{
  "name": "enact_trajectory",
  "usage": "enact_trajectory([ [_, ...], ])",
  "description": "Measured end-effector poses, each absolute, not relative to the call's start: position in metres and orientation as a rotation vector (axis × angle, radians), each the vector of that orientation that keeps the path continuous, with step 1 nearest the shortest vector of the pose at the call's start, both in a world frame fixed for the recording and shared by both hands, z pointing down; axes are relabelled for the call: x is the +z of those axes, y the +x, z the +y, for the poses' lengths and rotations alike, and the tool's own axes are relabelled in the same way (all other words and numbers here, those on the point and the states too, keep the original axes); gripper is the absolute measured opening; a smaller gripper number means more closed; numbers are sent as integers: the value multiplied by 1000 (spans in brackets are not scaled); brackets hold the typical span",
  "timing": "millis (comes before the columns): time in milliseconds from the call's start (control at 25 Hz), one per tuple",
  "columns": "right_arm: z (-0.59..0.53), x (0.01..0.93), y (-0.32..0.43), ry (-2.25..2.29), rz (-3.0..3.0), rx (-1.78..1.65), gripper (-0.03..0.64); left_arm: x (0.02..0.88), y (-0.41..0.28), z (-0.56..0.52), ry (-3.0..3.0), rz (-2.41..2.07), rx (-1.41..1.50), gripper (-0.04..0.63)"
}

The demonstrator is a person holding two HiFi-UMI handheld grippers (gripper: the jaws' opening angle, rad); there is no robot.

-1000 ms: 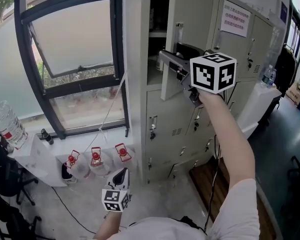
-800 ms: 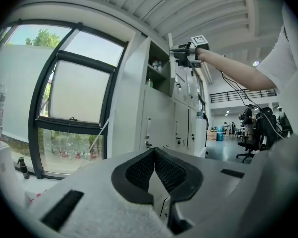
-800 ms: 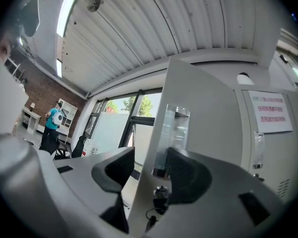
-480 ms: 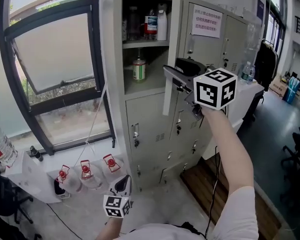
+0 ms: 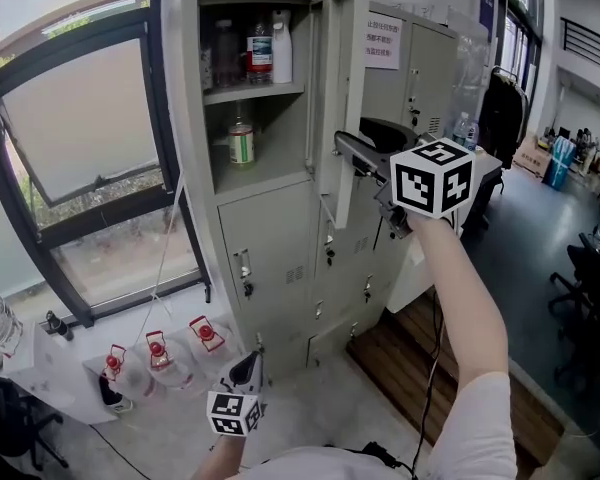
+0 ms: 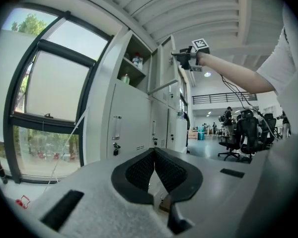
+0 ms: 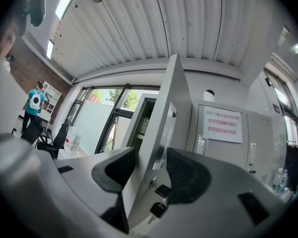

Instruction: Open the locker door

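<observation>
The right gripper [image 5: 355, 151] is raised at about one o'clock in the head view and is clamped on the free edge of the locker door [image 5: 342, 78], with the panel between its two pads and the jaws fairly wide around it. The door stands open, edge-on, in front of the top compartment of the locker [image 5: 270, 238], whose shelves at twelve o'clock hold bottles [image 5: 261, 53]. The left gripper [image 5: 250, 360] hangs low at six o'clock, its jaws closed together on nothing.
</observation>
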State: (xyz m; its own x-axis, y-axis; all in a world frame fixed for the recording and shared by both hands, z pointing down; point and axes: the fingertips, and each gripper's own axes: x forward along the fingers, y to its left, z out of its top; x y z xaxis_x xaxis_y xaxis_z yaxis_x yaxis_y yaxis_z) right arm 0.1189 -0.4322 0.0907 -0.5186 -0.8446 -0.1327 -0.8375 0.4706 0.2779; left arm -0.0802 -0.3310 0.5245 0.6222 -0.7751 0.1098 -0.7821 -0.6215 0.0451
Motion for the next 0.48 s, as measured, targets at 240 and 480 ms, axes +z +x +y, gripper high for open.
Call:
enact_trajectory([
  [240,-429,92,169,1663,-2591,-467,198,524,-57,-327,2783,-1264,124,9],
  [480,-429,95,218,1790,-2497,-442,190,525,-40,-329,2799,-1225,126,9],
])
